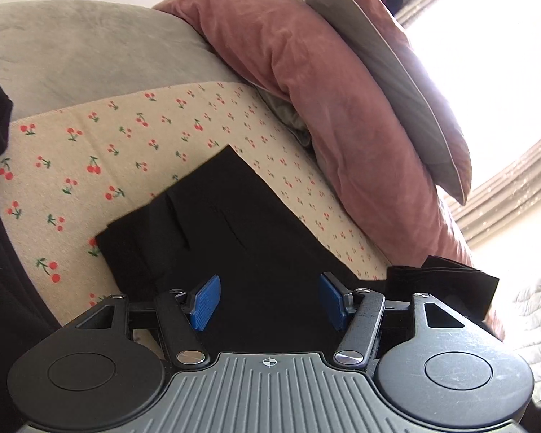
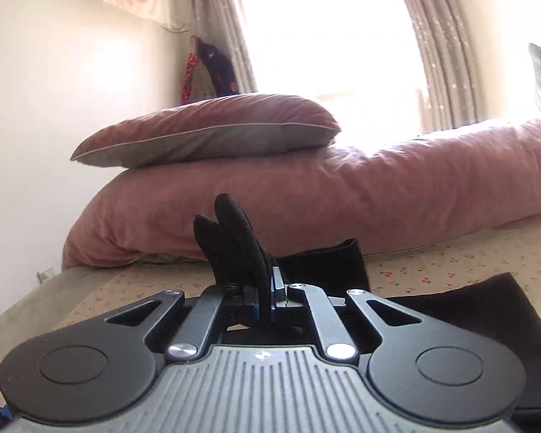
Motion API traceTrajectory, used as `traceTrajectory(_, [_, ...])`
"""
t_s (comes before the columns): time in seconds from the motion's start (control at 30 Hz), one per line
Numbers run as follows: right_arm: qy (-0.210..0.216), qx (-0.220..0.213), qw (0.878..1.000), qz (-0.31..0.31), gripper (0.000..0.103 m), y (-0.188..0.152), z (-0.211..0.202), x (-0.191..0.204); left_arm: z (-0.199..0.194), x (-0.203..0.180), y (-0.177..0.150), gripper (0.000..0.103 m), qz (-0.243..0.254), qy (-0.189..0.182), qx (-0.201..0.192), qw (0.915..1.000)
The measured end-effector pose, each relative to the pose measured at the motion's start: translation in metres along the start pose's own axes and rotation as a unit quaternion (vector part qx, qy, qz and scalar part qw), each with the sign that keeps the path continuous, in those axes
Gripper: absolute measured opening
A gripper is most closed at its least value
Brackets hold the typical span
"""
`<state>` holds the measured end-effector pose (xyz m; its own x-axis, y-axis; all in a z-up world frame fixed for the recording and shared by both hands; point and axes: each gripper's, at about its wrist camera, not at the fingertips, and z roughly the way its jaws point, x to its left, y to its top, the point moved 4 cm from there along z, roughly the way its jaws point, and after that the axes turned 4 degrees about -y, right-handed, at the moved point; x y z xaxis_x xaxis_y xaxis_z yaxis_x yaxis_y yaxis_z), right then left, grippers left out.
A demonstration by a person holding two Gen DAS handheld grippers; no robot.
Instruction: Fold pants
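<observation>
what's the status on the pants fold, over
Left gripper open above black pants. Right gripper shut on pants fabric, bunched. Pink duvet beside, not blocking.

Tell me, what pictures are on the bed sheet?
Little red cherries with green stems on the cream bed sheet, clearest in the left wrist view.
</observation>
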<state>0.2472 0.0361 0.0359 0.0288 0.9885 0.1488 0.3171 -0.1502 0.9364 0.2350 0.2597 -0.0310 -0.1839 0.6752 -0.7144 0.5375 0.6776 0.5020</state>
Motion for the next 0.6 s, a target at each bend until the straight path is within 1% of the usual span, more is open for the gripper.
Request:
traceTrajectory(0.03, [0.024, 0.022, 0.998, -0.056, 0.000, -0.011, 0.010, 0.028, -0.003, 0.005, 0.004, 0.060, -0.007, 0.003, -0.008, 0.9999])
traceTrajectory(0.07, [0.047, 0.039, 0.992, -0.107, 0.000, -0.025, 0.010, 0.052, -0.006, 0.009, 0.008, 0.060, -0.014, 0.006, -0.014, 0.9998])
traceTrajectory(0.1, [0.080, 0.057, 0.981, -0.166, 0.000, -0.044, 0.006, 0.077, -0.010, 0.014, 0.012, 0.060, -0.022, 0.008, -0.021, 0.9995])
traceTrajectory(0.13, [0.114, 0.081, 0.965, -0.222, 0.000, -0.070, 0.001, 0.100, -0.012, 0.017, 0.014, 0.061, -0.028, 0.010, -0.025, 0.9992])
traceTrajectory(0.17, [0.133, 0.100, 0.954, -0.250, 0.000, -0.090, -0.003, 0.113, -0.013, 0.020, 0.016, 0.063, -0.032, 0.010, -0.028, 0.9990])
traceTrajectory(0.2, [0.144, 0.114, 0.948, -0.259, 0.000, -0.107, -0.008, 0.120, -0.013, 0.022, 0.016, 0.063, -0.034, 0.011, -0.028, 0.9990])
traceTrajectory(0.23, [0.155, 0.129, 0.946, -0.253, 0.000, -0.120, -0.013, 0.123, -0.013, 0.022, 0.016, 0.063, -0.035, 0.010, -0.025, 0.9990])
traceTrajectory(0.27, [0.157, 0.131, 0.948, -0.245, 0.000, -0.126, -0.015, 0.123, -0.011, 0.021, 0.015, 0.063, -0.033, 0.008, -0.019, 0.9993])
traceTrajectory(0.33, [0.147, 0.127, 0.954, -0.230, 0.000, -0.131, -0.018, 0.120, -0.008, 0.018, 0.013, 0.063, -0.025, 0.003, -0.011, 0.9996])
traceTrajectory(0.4, [0.140, 0.121, 0.958, -0.221, 0.000, -0.123, -0.018, 0.120, -0.008, 0.016, 0.013, 0.063, -0.025, 0.003, -0.012, 0.9996])
traceTrajectory(0.5, [0.132, 0.101, 0.965, -0.202, 0.000, -0.108, -0.019, 0.125, -0.015, 0.018, 0.016, 0.063, -0.035, -0.002, -0.022, 0.9991])
traceTrajectory(0.57, [0.132, 0.094, 0.973, -0.162, 0.000, -0.094, -0.013, 0.133, -0.022, 0.023, 0.021, 0.063, -0.041, 0.001, -0.036, 0.9985])
traceTrajectory(0.6, [0.134, 0.092, 0.975, -0.152, 0.000, -0.090, -0.009, 0.138, -0.025, 0.025, 0.023, 0.063, -0.041, 0.007, -0.044, 0.9982])
